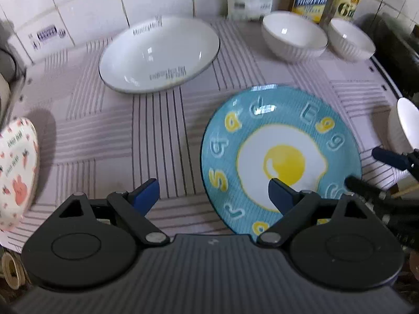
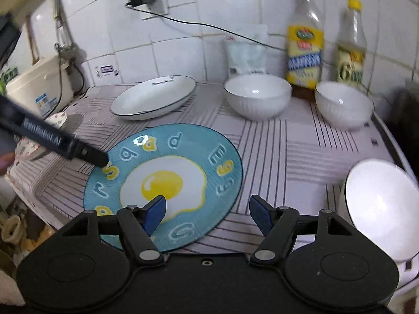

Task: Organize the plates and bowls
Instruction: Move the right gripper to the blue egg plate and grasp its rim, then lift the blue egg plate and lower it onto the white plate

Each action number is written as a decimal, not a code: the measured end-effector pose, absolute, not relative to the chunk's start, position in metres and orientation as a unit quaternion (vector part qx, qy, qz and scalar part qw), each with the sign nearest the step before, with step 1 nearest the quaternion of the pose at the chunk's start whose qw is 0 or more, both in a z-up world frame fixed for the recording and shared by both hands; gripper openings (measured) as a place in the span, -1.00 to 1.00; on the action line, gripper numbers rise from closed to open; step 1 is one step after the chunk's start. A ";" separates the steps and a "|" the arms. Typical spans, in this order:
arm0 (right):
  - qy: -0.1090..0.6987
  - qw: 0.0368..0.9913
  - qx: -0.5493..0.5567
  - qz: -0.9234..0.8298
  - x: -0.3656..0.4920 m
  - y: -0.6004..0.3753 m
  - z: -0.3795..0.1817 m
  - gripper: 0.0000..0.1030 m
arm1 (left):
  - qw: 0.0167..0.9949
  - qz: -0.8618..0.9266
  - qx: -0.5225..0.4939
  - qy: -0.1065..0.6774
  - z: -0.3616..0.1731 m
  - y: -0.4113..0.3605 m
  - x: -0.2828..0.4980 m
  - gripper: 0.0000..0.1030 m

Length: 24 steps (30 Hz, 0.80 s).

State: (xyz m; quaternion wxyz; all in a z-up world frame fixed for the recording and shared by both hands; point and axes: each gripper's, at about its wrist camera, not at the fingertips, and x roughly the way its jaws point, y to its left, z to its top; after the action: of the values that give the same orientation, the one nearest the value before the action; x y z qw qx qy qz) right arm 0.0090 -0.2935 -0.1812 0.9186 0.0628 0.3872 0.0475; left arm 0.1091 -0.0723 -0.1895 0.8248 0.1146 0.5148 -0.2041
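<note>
A blue plate [image 1: 285, 120] with a fried-egg picture lies flat on the striped mat [image 1: 162, 120]. My left gripper [image 1: 214, 193] is open over the plate's left rim, with one pad above the egg and the other off the plate. My right gripper [image 2: 208, 212] is open over the right rim of the blue plate [image 2: 167, 154], one pad above the egg and one over the mat. A finger [image 2: 78, 149] of the left gripper reaches the plate's far left rim. Behind it stand a white oval plate [image 1: 159, 52] and two white bowls [image 1: 294, 36] [image 1: 351, 39].
A third white bowl [image 2: 379, 204] stands at the mat's right edge. A heart-shaped patterned dish [image 1: 15, 172] leans at the left. Two bottles [image 2: 305, 39] [image 2: 351, 44] and a white bag [image 2: 246, 55] line the tiled wall. A white container [image 2: 39, 89] stands far left.
</note>
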 end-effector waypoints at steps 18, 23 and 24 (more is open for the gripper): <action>0.418 0.898 0.133 0.037 0.021 -0.304 -0.208 -0.54 | 0.792 -0.210 0.085 0.566 -0.215 -0.072 0.117 -0.32; 0.424 0.889 0.168 0.038 0.025 -0.312 -0.211 -0.61 | 0.789 -0.223 0.067 0.568 -0.217 -0.070 0.118 -0.53; 0.425 0.887 0.176 0.037 0.025 -0.314 -0.212 -0.61 | 0.790 -0.224 0.068 0.566 -0.217 -0.071 0.118 -0.53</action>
State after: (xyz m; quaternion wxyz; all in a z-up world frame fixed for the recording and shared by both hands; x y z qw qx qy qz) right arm 0.0253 -0.3135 -0.2117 0.8870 0.1764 0.4251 0.0371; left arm 0.1177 -0.0707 -0.2167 0.7903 0.0679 0.5664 -0.2237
